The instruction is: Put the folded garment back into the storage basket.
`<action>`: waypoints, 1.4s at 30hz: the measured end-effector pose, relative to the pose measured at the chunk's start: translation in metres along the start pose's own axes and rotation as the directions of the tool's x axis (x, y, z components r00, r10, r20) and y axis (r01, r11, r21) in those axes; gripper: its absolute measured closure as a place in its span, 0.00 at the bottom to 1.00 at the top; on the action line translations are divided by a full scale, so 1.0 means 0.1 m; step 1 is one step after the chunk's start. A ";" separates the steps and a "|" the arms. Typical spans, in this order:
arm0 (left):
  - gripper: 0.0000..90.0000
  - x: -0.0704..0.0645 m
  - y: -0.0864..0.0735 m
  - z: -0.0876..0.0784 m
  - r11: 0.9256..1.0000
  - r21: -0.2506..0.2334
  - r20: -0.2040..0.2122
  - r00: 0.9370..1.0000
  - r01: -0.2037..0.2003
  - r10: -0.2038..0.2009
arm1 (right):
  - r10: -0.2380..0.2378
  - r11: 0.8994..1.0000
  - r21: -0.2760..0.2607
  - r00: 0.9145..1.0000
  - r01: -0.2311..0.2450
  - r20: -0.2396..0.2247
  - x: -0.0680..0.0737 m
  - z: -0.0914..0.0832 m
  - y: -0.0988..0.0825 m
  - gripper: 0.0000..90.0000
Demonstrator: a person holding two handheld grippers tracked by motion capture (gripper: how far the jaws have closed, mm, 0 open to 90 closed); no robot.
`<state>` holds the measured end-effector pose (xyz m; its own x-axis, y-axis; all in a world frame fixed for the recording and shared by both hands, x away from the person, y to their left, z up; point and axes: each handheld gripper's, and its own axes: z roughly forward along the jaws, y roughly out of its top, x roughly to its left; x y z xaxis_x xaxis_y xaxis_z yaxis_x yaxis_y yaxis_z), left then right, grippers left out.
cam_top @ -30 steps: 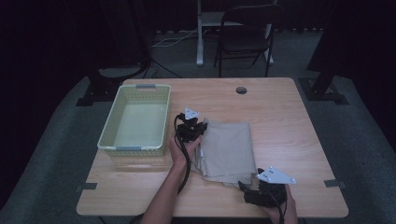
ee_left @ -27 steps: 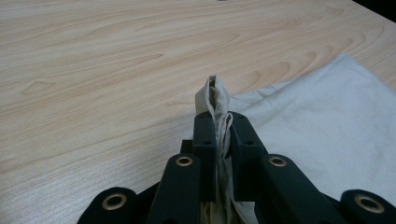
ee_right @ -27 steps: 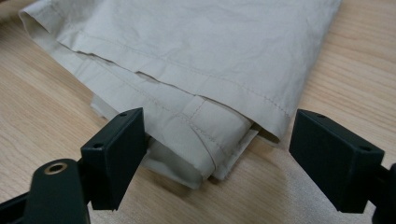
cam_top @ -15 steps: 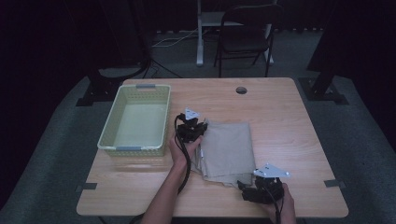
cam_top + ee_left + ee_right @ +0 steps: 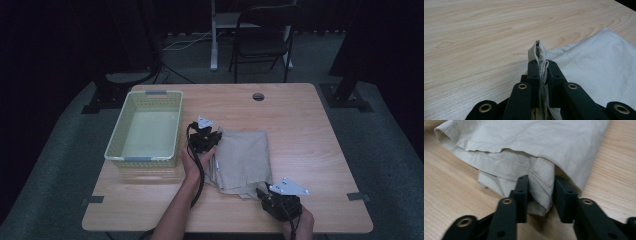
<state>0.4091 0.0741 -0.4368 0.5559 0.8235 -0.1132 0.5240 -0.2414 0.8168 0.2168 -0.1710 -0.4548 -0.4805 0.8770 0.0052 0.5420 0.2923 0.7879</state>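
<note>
A folded beige cloth (image 5: 245, 157) lies flat on the middle of the wooden table (image 5: 305, 130). My left gripper (image 5: 214, 134) sits at the cloth's far left corner. In the left gripper view the left gripper (image 5: 542, 63) is shut on a pinched-up fold of cloth (image 5: 599, 67). My right gripper (image 5: 261, 192) is at the near right corner. Its jaws have just been closing. In the right gripper view a bunched corner of cloth (image 5: 524, 140) stands loosely between the right gripper (image 5: 540, 180) jaws, not squeezed flat.
A pale green plastic basket (image 5: 145, 159) stands on the table's left side, close to my left hand. A round cable hole (image 5: 258, 96) sits near the far edge. A folding chair (image 5: 262, 30) stands behind the table on the dark floor.
The right gripper's jaws have narrowed around the cloth's near corner. Both hands have kept their places, and the left gripper still holds its corner.
</note>
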 end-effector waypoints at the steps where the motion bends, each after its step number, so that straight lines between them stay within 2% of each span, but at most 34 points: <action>1: 0.93 0.00 0.00 0.00 1.000 0.000 0.000 1.000 -0.001 0.001 | 0.003 1.000 -0.004 1.000 -0.003 0.007 0.00 0.00 0.00 0.78; 5: 0.93 0.00 0.00 -0.01 1.000 -0.003 0.000 1.000 -0.002 0.002 | -0.005 1.000 -0.013 0.999 0.005 0.032 0.03 -0.01 0.01 0.85; 8: 0.93 0.00 0.00 -0.01 1.000 -0.006 0.001 1.000 0.004 -0.004 | -0.008 0.999 -0.036 0.998 0.010 0.060 0.06 -0.01 0.02 0.87; 11: 0.93 -0.01 0.01 -0.03 1.000 -0.010 0.003 1.000 0.000 0.000 | -0.002 0.998 -0.059 0.998 0.006 0.068 0.07 -0.03 0.02 0.88; 22: 0.93 -0.05 0.06 -0.11 0.999 -0.043 0.014 1.000 -0.018 0.018 | 0.039 0.986 -0.166 0.999 -0.035 0.024 0.08 -0.10 -0.05 0.91; 25: 0.93 -0.05 0.08 -0.14 0.999 -0.052 0.016 1.000 -0.018 0.019 | 0.033 0.983 -0.182 0.999 -0.031 0.008 0.08 -0.12 -0.05 0.91; 31: 0.93 -0.06 0.12 -0.21 0.997 -0.069 0.015 1.000 -0.025 0.026 | 0.024 0.979 -0.200 1.000 -0.023 0.006 0.09 -0.14 -0.04 0.91; 35: 0.93 -0.08 0.13 -0.27 0.996 -0.086 0.006 0.999 -0.038 0.039 | 0.019 0.967 -0.252 1.000 -0.017 0.004 0.10 -0.17 -0.06 0.91; 42: 0.93 -0.12 0.20 -0.39 0.992 -0.117 0.004 0.998 -0.055 0.056 | 0.036 0.955 -0.295 0.999 -0.032 0.008 0.09 -0.21 -0.07 0.91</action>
<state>0.3877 0.0794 -0.3968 0.5870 0.8066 -0.0693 0.4134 -0.2250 0.8823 0.1943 -0.1730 -0.4468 -0.4550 0.8900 0.0290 0.3296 0.1381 0.9340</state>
